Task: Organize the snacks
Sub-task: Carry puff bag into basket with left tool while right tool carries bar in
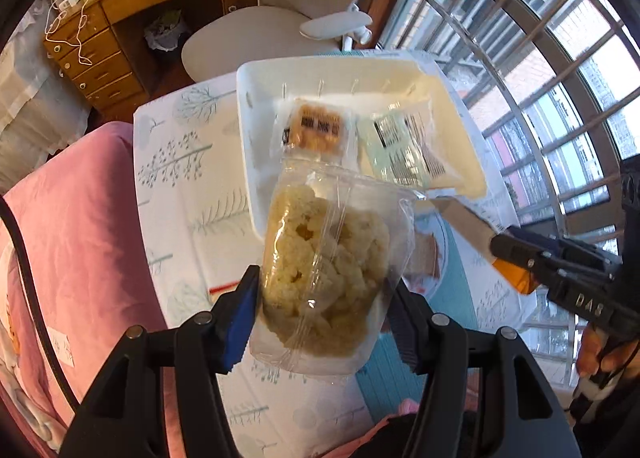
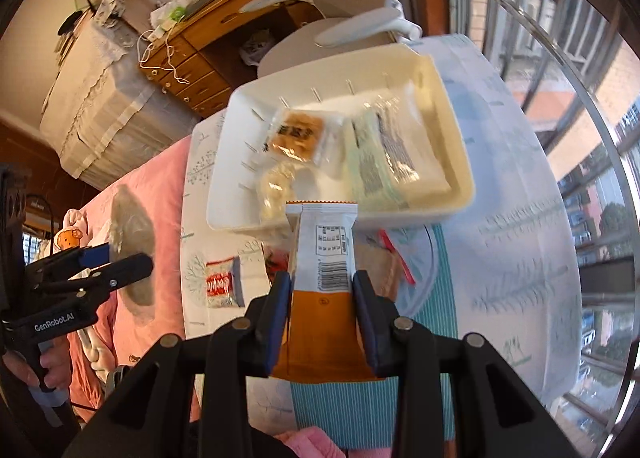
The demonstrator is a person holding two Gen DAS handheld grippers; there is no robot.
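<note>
My left gripper (image 1: 320,298) is shut on a clear packet of pale puffed cake (image 1: 324,258), held above the table just in front of the white basket (image 1: 256,74). My right gripper (image 2: 322,290) is shut on a white-and-orange snack bar (image 2: 324,254), held before the basket's near rim (image 2: 224,218); it also shows in the left wrist view (image 1: 504,254). In the basket lie an orange cracker packet (image 1: 316,130), pale green packets (image 1: 404,150) and a clear packet (image 2: 276,186). The left gripper shows at the left of the right wrist view (image 2: 120,258).
A red-and-white snack packet (image 2: 222,284) and darker wrapped snacks (image 2: 384,262) lie on the tree-print tablecloth (image 1: 188,178) near the basket. A pink bedspread (image 1: 80,218) is at left, an office chair (image 1: 288,10) and wooden desk (image 1: 120,18) behind, barred windows (image 1: 540,58) at right.
</note>
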